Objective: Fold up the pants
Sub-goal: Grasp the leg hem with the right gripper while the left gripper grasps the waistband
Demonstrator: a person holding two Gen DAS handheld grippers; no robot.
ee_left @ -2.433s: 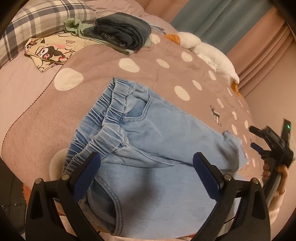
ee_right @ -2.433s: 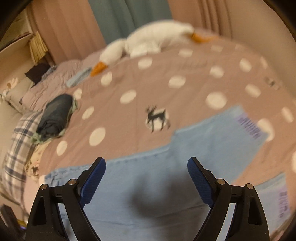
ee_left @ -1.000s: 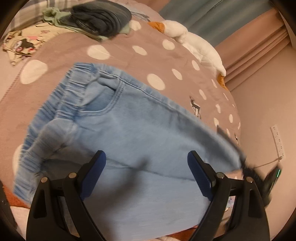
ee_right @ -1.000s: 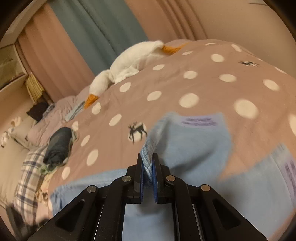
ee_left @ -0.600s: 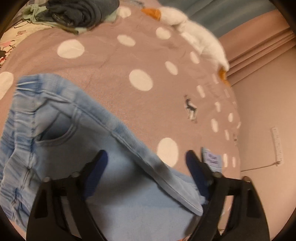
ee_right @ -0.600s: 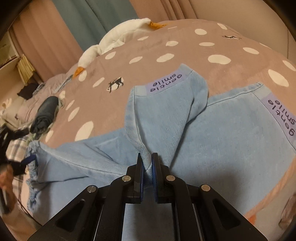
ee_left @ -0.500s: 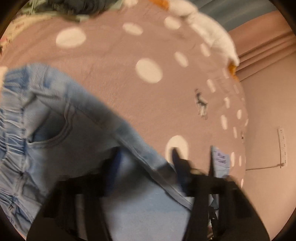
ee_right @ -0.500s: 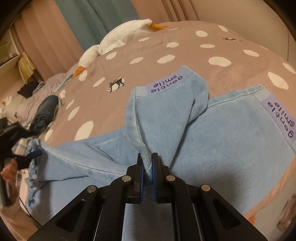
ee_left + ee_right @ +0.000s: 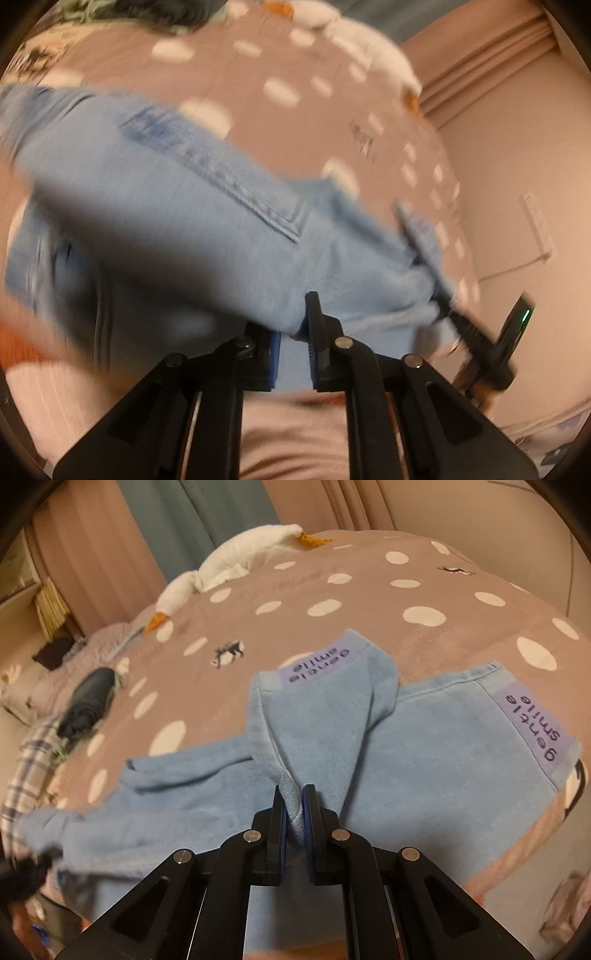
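Light blue denim pants point(image 9: 443, 757) lie on a brown blanket with white dots point(image 9: 406, 590). Both leg ends carry purple "gentle smile" labels point(image 9: 319, 666). My right gripper point(image 9: 294, 808) is shut on a pinched fold of the far leg, which is drawn back over the near one. In the left wrist view, blurred by motion, the pants point(image 9: 221, 221) spread from the waistband at left to a back pocket in the middle. My left gripper point(image 9: 293, 332) has its jaws closing on the near edge of the fabric, with denim between the pads. The right gripper point(image 9: 476, 339) shows at right.
A white plush goose point(image 9: 229, 568) lies along the far side of the bed. Folded dark jeans point(image 9: 90, 698) and a plaid pillow point(image 9: 26, 771) sit at the left. A pink wall point(image 9: 517, 166) with a socket strip stands close to the right; curtains hang behind.
My left gripper, wide open over the pants before, has swung along them and closed on their near edge. My right gripper stays shut on the leg and has sunk lower.
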